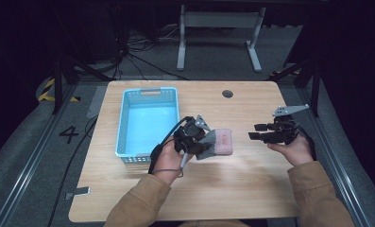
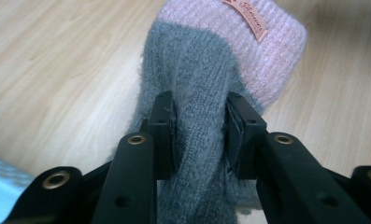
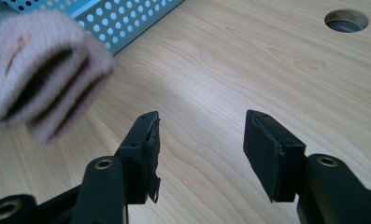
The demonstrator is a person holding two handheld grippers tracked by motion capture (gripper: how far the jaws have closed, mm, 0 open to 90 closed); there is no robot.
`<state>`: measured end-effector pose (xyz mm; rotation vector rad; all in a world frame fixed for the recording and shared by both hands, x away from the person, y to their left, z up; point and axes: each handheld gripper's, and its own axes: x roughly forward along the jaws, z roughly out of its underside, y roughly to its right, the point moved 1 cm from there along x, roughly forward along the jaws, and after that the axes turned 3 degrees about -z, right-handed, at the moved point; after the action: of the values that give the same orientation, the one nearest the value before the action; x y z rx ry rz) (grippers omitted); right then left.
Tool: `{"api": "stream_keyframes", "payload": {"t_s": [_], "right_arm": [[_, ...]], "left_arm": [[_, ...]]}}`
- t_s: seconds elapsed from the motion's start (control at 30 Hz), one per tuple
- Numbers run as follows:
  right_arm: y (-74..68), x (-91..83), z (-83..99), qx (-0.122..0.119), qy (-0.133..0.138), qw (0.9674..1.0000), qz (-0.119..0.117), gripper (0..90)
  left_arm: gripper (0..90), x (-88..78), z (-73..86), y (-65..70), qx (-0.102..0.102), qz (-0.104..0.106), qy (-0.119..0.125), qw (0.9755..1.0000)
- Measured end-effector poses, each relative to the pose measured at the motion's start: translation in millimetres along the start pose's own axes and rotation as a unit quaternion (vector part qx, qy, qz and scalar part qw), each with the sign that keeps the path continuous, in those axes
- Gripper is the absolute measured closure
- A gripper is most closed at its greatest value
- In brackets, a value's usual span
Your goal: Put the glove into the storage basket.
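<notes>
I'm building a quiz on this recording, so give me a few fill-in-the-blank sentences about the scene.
1. The left gripper is shut on the ____ part of the knitted sock.
2. The sock's cuff is ____ in colour.
3. The right gripper holds nothing; its jaws stand ____.
4. The blue basket sits to the ____ of the sock in the high view.

Missing words: grey; pink; open; left

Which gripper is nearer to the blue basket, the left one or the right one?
Left. The left gripper, shut on grey-and-pink knitted socks, is just beside the blue basket's right side. The right gripper, open, is farther away across the wooden table.
</notes>
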<state>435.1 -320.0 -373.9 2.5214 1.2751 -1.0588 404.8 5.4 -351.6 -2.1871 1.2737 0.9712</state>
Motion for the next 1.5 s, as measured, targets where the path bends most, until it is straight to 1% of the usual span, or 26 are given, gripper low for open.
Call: {"api": "stream_keyframes", "payload": {"t_s": [0.03, 0.07, 0.1, 0.17, 0.3, 0.33, 0.43, 0.47, 0.5, 0.57, 0.6, 0.63, 0.67, 0.7, 0.73, 0.77, 0.8, 0.9, 0.97, 1.03, 1.07, 1.13, 1.27, 1.4, 1.47, 1.5], "right_arm": [[0.2, -0.1, 0.8, -0.001, -0.001, 1.0000, 0.000, 47.2], [0.2, -0.1, 0.8, -0.001, -0.001, 1.0000, 0.000, 47.2], [-0.2, -0.3, 1.9, 0.001, -0.001, 1.0000, 0.001, 47.2], [-0.3, -0.6, 2.4, 0.001, -0.002, 1.0000, 0.002, 47.2], [-1.8, -2.9, 6.0, 0.001, -0.003, 1.0000, 0.005, 47.3], [-1.8, -2.9, 6.0, 0.001, -0.003, 1.0000, 0.005, 47.3], [-1.7, -6.3, 9.9, 0.005, -0.002, 0.9999, 0.009, 47.3], [-1.7, -6.3, 9.9, 0.005, -0.002, 0.9999, 0.009, 47.3], [-1.5, -6.9, 11.0, 0.006, -0.001, 0.9999, 0.010, 47.2], [-1.4, -8.8, 14.1, 0.008, -0.002, 0.9999, 0.013, 47.3], [-1.4, -8.8, 14.1, 0.008, -0.002, 0.9999, 0.013, 47.3], [-1.4, -9.9, 15.8, 0.009, -0.003, 0.9998, 0.015, 47.3], [-1.4, -9.9, 15.8, 0.009, -0.003, 0.9998, 0.015, 47.3], [-1.7, -11.0, 17.4, 0.010, -0.005, 0.9998, 0.018, 47.2], [-1.7, -11.0, 17.4, 0.010, -0.005, 0.9998, 0.018, 47.2], [-1.9, -11.8, 18.6, 0.010, -0.005, 0.9998, 0.019, 47.2], [-1.9, -11.8, 18.6, 0.010, -0.005, 0.9998, 0.019, 47.2], [-2.1, -13.2, 20.3, 0.012, -0.005, 0.9997, 0.022, 47.3], [-2.3, -13.2, 20.8, 0.012, -0.005, 0.9997, 0.022, 47.2], [-2.7, -13.1, 22.7, 0.013, -0.007, 0.9997, 0.022, 46.9], [-2.7, -13.1, 22.7, 0.013, -0.007, 0.9997, 0.022, 46.9], [-3.0, -13.7, 24.7, 0.013, -0.008, 0.9996, 0.025, 46.7], [-3.4, -15.0, 26.5, 0.017, -0.008, 0.9995, 0.027, 46.6], [-3.6, -16.7, 30.6, 0.019, -0.010, 0.9993, 0.031, 46.4], [-3.7, -17.0, 31.7, 0.021, -0.010, 0.9992, 0.031, 46.4], [-3.6, -18.6, 34.0, 0.023, -0.012, 0.9991, 0.032, 46.3]], "left_arm": [[67.6, -4.8, 1.0, -6.0, -0.001, -0.003, 0.005, 1.0000], [67.6, -4.8, 1.0, -6.0, -0.001, -0.003, 0.005, 1.0000], [67.6, -11.0, 2.6, -13.4, -0.007, -0.006, 0.009, 0.9999], [67.6, -14.0, 3.2, -16.6, -0.008, -0.009, 0.010, 0.9999], [67.6, -27.6, 6.1, -32.3, -0.015, -0.023, 0.014, 0.9995], [67.6, -27.6, 6.1, -32.3, -0.015, -0.023, 0.014, 0.9995], [67.6, -36.8, 8.9, -44.6, -0.023, -0.026, 0.022, 0.9992], [67.6, -36.8, 8.9, -44.6, -0.023, -0.026, 0.022, 0.9992], [67.6, -39.4, 9.5, -47.9, -0.019, -0.028, 0.019, 0.9993], [67.5, -44.7, 12.2, -56.2, -0.024, -0.030, 0.025, 0.9989], [67.5, -44.7, 12.2, -56.2, -0.024, -0.030, 0.025, 0.9989], [67.5, -48.4, 14.4, -62.4, -0.027, -0.032, 0.025, 0.9988], [67.5, -48.4, 14.4, -62.4, -0.027, -0.032, 0.025, 0.9988], [67.5, -51.2, 16.9, -69.0, -0.031, -0.032, 0.029, 0.9986], [67.5, -51.2, 16.9, -69.0, -0.031, -0.032, 0.029, 0.9986], [67.5, -53.7, 19.4, -75.3, -0.032, -0.035, 0.030, 0.9984], [67.5, -53.7, 19.4, -75.3, -0.032, -0.035, 0.030, 0.9984], [67.4, -58.5, 25.3, -87.1, -0.038, -0.040, 0.034, 0.9979], [67.4, -59.4, 26.8, -90.0, -0.040, -0.039, 0.031, 0.9979], [67.4, -60.5, 31.7, -98.9, -0.046, -0.040, 0.027, 0.9978], [67.4, -60.5, 31.7, -98.9, -0.046, -0.040, 0.027, 0.9978], [67.4, -61.9, 36.2, -108.1, -0.057, -0.038, 0.030, 0.9972], [67.4, -61.8, 40.3, -116.6, -0.058, -0.035, 0.028, 0.9973], [67.3, -61.6, 45.2, -127.1, -0.055, -0.040, 0.022, 0.9975], [67.2, -62.9, 48.1, -133.1, -0.059, -0.044, 0.022, 0.9971], [67.2, -64.0, 51.3, -139.3, -0.062, -0.046, 0.022, 0.9968]]}}
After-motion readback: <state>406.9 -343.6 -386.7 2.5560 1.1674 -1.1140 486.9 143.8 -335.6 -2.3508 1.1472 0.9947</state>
